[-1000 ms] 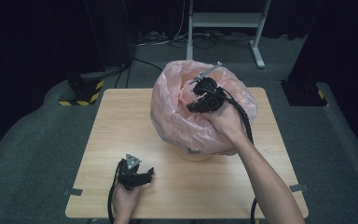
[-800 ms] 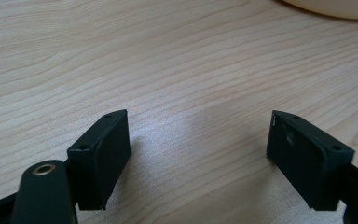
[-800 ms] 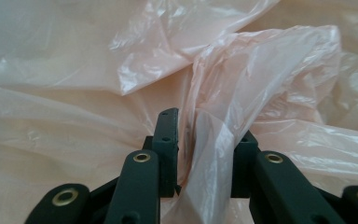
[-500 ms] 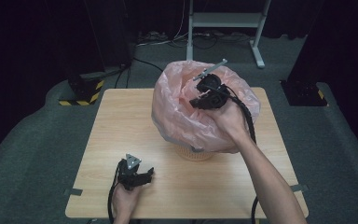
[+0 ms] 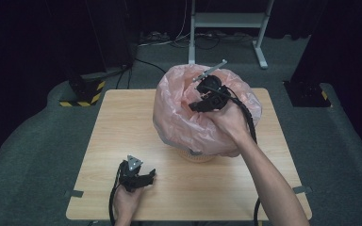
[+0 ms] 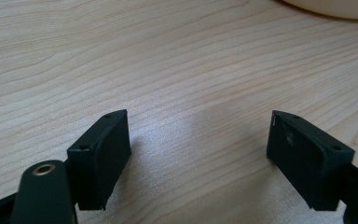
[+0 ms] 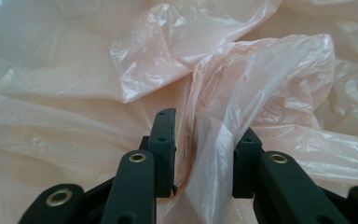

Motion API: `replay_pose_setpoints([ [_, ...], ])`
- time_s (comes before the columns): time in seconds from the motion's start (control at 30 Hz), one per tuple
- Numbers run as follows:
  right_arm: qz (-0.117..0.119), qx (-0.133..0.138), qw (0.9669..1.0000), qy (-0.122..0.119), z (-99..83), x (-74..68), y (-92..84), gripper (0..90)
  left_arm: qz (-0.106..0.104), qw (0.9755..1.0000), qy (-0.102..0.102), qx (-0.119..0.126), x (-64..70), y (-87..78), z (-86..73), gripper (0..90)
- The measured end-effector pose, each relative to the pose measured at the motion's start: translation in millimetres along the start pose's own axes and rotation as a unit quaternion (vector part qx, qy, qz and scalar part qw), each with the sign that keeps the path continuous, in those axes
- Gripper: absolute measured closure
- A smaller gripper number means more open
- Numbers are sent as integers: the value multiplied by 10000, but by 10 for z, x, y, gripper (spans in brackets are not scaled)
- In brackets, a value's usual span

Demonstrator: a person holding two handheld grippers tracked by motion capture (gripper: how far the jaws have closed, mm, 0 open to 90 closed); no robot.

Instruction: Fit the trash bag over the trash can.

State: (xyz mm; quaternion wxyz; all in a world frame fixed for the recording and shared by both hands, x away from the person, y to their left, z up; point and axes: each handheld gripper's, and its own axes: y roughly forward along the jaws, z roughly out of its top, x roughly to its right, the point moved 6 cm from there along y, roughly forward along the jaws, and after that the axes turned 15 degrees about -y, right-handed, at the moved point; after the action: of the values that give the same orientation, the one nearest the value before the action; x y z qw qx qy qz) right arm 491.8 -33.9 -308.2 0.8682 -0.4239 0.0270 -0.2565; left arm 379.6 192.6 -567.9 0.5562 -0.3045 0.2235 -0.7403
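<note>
Now your right gripper (image 5: pixel 202 101) is up at the rim of the pink plastic bag (image 5: pixel 184 117), your forearm reaching in from the lower right and your hand wrapped round the body, jaws aimed into the bag's mouth. Those jaws have just been opening — in the right gripper view a crumpled fold of the film (image 7: pixel 214 140) stands between them, the pads set narrowly apart and no longer pinching it. The bag sits at the far middle of the wooden table (image 5: pixel 122 127), draped over a pale round basket (image 5: pixel 195 155) whose base peeks out below. Your left gripper (image 5: pixel 139 179) rests low near the table's front edge, well apart from the bag, jaws spread wide over bare wood — nothing between them. Behind the table, a grey stand (image 5: pixel 226 28) and loose cables (image 5: pixel 169 40) on the floor.
</note>
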Motion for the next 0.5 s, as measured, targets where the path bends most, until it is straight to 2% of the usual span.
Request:
replay_pose_setpoints([
  [0.1, 9, 24, 10000, 29, -12, 26, -22, 689, 1, 10000, 1, -1, 0, 0, 0, 216],
  [0.23, 90, -39, 9999, 29, -12, 2, 18, 836, 0, 10000, 0, 0, 0, 0, 0, 216],
  [0.3, 114, -215, 9996, -121, -20, -28, 80, 866, 0, 10000, -2, 2, 0, 0, 0, 216],
  [0.4, 107, -551, 9979, -313, -47, -86, 182, 870, -1, 10000, 1, -3, 0, 0, 0, 216],
  [0.5, 110, -592, 9977, -324, -59, -104, 199, 818, -1, 10000, -1, -2, 0, 0, 0, 216],
])
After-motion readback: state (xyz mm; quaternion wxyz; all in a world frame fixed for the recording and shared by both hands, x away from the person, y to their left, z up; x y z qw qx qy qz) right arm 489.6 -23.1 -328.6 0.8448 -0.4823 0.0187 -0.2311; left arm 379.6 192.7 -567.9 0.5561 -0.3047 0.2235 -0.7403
